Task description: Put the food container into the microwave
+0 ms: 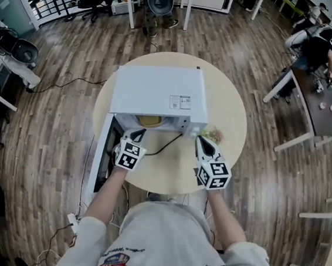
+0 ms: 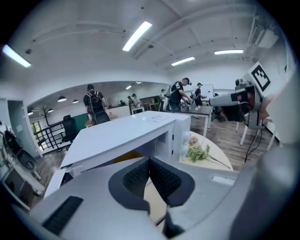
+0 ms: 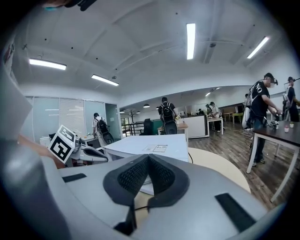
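A boxy white microwave [image 1: 159, 92] with smooth, flat panels is seen on a round, pale table [image 1: 230, 112]; its door [image 1: 103, 156], dark on the inner face, is swung wide open to the left; the food container [image 1: 150, 120] is found inside the cavity, just behind the opening, showing as a low, rounded yellow shape; its long axis seems to run across the opening from side to side, though only a sliver is visible under the roof of the oven. The left gripper [image 2: 149, 160] is held in front of the cavity, its ribbed black pads pressed together with nothing between them; the right gripper [image 3: 148, 157] is held near the microwave's right front corner, likewise clenched and empty. A thin black cable [image 1: 167, 142] is draped across the table between the two grippers; a dried sprig of flowers [image 1: 213, 135] is laid just beside the right gripper.
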Demonstrator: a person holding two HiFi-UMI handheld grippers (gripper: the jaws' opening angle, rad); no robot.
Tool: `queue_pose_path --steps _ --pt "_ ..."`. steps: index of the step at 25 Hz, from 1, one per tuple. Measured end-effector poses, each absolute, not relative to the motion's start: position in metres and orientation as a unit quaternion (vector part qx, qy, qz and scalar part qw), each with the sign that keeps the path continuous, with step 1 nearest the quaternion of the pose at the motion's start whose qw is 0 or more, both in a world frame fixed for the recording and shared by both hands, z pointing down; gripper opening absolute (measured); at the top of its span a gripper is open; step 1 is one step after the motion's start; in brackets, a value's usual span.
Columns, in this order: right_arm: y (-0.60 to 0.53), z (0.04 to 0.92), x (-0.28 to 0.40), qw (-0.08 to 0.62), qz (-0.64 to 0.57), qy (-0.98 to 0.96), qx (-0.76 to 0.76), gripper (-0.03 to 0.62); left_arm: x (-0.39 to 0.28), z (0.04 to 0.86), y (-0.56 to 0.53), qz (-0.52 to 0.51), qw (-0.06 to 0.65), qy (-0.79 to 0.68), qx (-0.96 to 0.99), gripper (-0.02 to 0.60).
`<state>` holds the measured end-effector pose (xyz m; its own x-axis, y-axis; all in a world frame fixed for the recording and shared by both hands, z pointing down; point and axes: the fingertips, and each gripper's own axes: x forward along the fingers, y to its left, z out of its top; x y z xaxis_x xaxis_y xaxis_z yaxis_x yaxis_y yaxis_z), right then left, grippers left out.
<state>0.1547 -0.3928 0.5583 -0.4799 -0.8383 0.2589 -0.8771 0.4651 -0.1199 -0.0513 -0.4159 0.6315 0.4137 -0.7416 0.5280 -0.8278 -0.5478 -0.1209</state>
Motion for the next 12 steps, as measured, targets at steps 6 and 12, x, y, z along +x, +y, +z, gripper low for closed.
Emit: queue_pose_path --steps 6,12 --pt "-0.393 0.543 0.137 0.063 0.106 -0.869 0.479 -0.003 -0.074 0.59 -0.396 0.216 0.07 -0.519 0.824 0.005" --pt "-0.39 0.532 0.13 0.03 0.082 -0.879 0.469 -0.002 -0.079 0.559 -0.377 0.173 0.057 -0.536 0.824 0.005"
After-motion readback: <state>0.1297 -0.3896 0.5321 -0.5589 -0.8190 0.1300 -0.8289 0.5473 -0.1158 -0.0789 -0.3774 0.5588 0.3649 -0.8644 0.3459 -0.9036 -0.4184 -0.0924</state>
